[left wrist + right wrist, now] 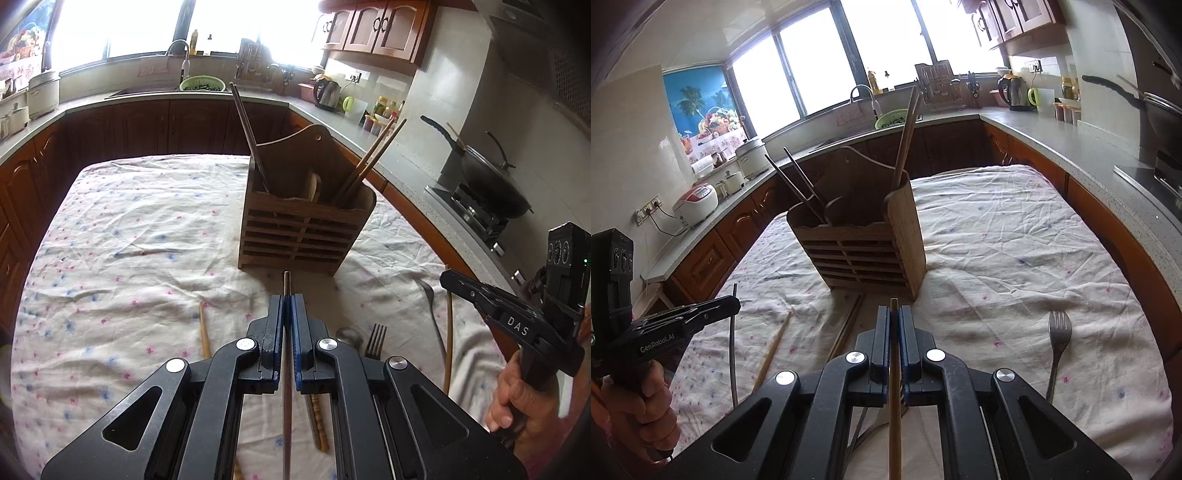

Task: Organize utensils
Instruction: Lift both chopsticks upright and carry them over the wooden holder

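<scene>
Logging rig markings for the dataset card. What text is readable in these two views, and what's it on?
"DAS": white letters on the black body of the right tool, seen from the left wrist view.
"GenRobot.AI": white letters on the black body of the left tool, seen from the right wrist view.
Labels on the bottles on the counter: too small to read.
Panel on the rice cooker: too blurred to read.

A wooden utensil holder (295, 225) with a slatted front and a tall arched back is seen upright at the centre of the frame. Two dark chopsticks (246, 129) are leaned in its left compartment, two light wooden chopsticks (373, 158) in its right. A thin metal chopstick (287, 369) is seen at bottom centre, a fork (1058, 339) lower right, and a loose wooden chopstick (774, 347) lower left on the cloth.
</scene>
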`<state>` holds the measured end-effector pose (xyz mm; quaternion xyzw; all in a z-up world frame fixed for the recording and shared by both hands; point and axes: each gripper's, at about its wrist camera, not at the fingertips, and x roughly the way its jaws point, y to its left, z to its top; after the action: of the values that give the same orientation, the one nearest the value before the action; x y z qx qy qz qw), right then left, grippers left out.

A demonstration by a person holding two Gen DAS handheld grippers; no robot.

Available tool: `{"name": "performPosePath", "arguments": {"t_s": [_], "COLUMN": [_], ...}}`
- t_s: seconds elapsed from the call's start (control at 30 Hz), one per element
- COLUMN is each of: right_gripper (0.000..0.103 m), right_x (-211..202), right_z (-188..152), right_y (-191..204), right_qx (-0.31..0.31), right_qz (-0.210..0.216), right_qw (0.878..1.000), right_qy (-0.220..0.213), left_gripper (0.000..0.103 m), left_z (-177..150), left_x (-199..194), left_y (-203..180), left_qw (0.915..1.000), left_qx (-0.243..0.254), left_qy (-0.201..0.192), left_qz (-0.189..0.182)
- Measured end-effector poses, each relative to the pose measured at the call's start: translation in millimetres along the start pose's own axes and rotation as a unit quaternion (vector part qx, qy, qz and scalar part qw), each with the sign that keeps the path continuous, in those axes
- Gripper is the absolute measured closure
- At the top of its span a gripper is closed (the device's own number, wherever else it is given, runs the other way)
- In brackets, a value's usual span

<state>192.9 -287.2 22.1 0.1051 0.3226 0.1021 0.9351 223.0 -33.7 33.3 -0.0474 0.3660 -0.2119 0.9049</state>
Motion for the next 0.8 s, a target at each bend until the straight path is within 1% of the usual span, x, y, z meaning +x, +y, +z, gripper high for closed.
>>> {"name": "performPosePath", "arguments": {"t_s": [0.2,0.43,0.63,0.8], "right_gripper": [0.099,0.099,0.099,0.099], "right_x": [-27.6,-56.8,-71.2,-75.9], "right_z": [5.6,11.4,13.6,15.1], "right_y": [11.7,26.0,31.1,31.4], "right_qx": [-0.009,-0.027,-0.031,-0.03], "right_qz": [0.012,0.014,0.018,0.022], "right_qw": [0.999,0.997,0.996,0.995], "right_qy": [-0.032,-0.067,-0.085,-0.093], "left_gripper": [0.1,0.1,0.1,0.1], "left_z": [-4.7,-9.0,-9.4,-9.5], "left_x": [-33.0,-58.0,-69.8,-74.9], "left_y": [-6.7,-6.0,-9.4,-8.9], "left_qw": [0.9996,0.9987,0.9978,0.9975], "left_qx": [0.004,-0.002,0.005,0.002], "left_qy": [-0.027,-0.05,-0.066,-0.071], "left_qz": [-0.001,0.0,0.003,0.003]}}
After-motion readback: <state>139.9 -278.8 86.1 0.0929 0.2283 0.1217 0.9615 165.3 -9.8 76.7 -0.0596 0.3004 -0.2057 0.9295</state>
